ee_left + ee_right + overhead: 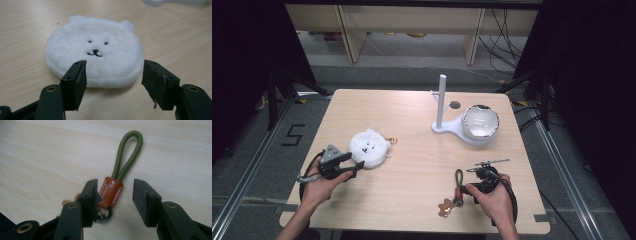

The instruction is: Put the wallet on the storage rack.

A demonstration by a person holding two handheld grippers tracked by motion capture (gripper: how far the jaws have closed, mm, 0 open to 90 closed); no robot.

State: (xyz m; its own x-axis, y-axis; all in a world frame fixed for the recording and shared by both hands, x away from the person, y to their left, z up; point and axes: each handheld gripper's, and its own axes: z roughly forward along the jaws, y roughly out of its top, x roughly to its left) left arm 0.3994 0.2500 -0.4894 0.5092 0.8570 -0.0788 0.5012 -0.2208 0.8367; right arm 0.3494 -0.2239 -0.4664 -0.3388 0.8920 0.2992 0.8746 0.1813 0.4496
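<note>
Two grippers gaping, right gripper (113, 202) straddling keychain (111, 192) unpinched, left gripper (113, 82) just short of plush bear (93, 50)

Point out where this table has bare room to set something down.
Free: the middle strip between the white plush bear and the stand's base, and the far left corner. Crowded: the near right around the keychain, and the far right by the bowl.

On the desk (412, 165), the plush bear pouch (369, 148) is placed at the left, just beyond the left gripper (346, 165). The keychain (456, 192) is laid at the near right, beside the right gripper (464, 192). The stand (443, 107) is set farther back, with the bowl (481, 122) on its base to the right.
</note>
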